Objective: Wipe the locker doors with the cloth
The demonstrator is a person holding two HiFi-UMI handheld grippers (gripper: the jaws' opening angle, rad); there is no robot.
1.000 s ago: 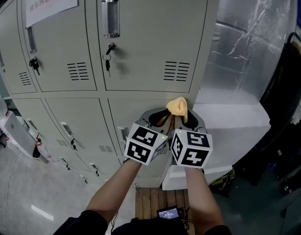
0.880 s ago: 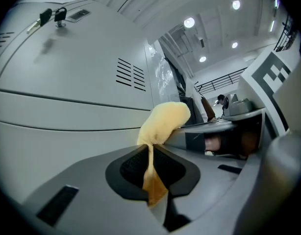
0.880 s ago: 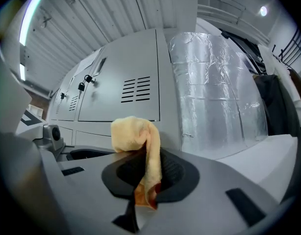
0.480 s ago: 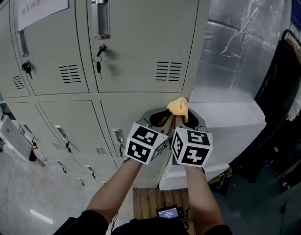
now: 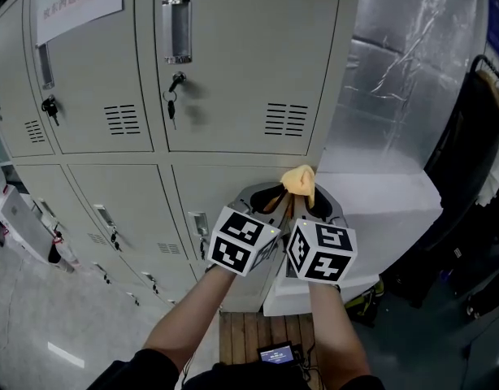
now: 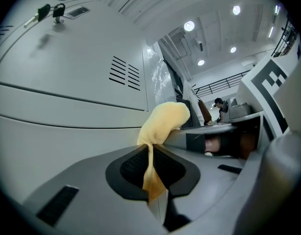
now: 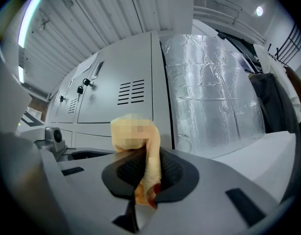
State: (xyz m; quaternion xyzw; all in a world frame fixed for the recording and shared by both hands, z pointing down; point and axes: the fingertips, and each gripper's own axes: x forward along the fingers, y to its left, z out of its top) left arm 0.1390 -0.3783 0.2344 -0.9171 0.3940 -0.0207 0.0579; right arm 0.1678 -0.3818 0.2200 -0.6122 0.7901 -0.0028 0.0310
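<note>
Yellow cloth bunches near the locker doors. We clamp it in both the left hand-held gripper and right hand-held gripper.

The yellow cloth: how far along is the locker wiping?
Done: the cloth is picked up, pinched in both the left hand-held gripper and the right hand-held gripper. In hand: it is bunched near a lower locker door. Left: the doors show no wiping trace, so all seem to remain.

Matt painted-metal locker doors – soft cloth
</note>
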